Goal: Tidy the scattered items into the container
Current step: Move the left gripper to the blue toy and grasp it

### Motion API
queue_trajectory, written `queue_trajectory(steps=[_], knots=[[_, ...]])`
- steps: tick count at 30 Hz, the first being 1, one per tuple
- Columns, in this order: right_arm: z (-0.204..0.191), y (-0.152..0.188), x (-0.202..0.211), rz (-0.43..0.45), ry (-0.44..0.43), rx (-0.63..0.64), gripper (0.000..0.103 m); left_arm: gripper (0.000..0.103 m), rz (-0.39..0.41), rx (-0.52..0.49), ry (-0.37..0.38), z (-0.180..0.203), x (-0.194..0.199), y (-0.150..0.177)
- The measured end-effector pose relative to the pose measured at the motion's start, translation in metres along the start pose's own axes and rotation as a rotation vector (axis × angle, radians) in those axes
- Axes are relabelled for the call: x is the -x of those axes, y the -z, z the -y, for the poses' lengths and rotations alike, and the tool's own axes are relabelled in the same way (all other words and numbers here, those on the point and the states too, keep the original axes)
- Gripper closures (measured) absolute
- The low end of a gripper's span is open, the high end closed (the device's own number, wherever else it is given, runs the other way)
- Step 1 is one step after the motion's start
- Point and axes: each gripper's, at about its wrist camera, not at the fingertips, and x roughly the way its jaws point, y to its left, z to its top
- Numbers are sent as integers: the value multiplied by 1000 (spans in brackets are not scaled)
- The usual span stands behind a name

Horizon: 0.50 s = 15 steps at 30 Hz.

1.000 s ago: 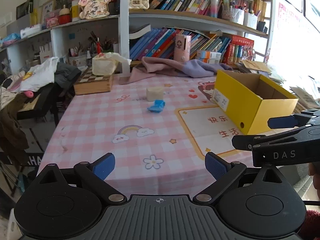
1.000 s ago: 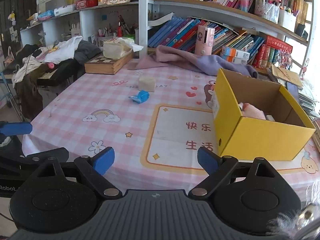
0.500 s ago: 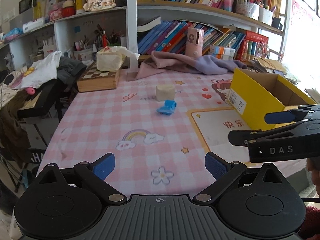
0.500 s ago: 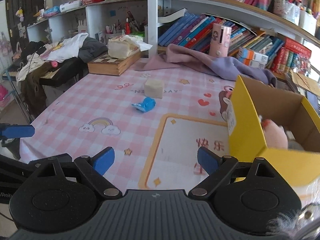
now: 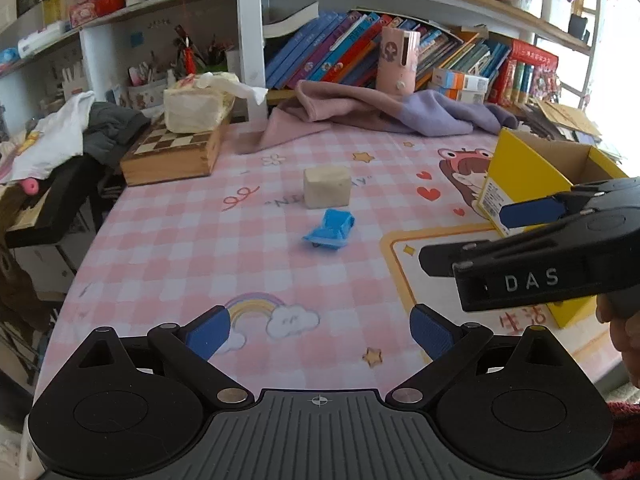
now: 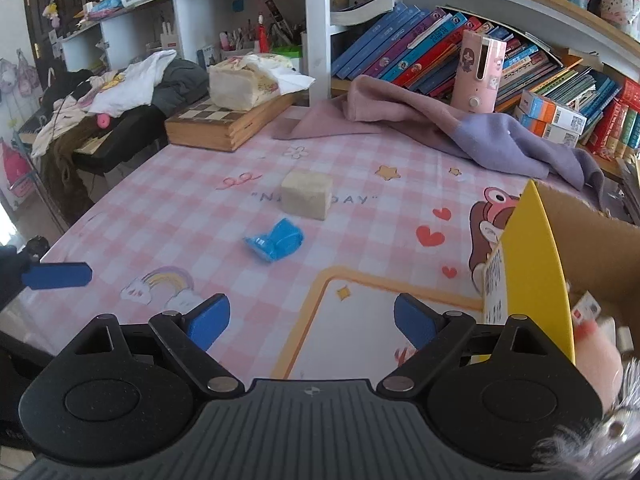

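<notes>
Across the middle of both wrist views lies a pink checked tablecloth (image 5: 168, 248) printed with rainbows, stars and hearts. Near the centre of the left wrist frame sits a small blue toy (image 5: 330, 229), and just above it, close but apart, a beige block (image 5: 327, 187). At the right edge stands an open yellow cardboard box (image 5: 520, 184); in the right wrist view a pink soft item (image 6: 600, 360) shows inside it at lower right. The left gripper (image 5: 320, 332) fills the bottom of its frame, jaws spread wide with nothing between them. The right gripper (image 6: 312, 320) is likewise spread and empty. Bookshelves (image 6: 440, 40) and a pink-and-lilac cloth (image 5: 380, 108) fill the upper frame.
</notes>
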Motion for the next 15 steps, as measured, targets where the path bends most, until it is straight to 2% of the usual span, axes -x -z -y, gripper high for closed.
queue_trajectory(steps=[6, 11, 15], knots=[[20, -32, -20, 15, -57, -82, 13, 6, 22, 8, -11, -1, -23, -17], [29, -46, -41, -1, -67, -91, 13, 7, 8, -13, -15, -1, -46, -31], [34, -53, -56, -24, -81, -80, 13, 17, -15, -19, -6, -3, -70, -40]])
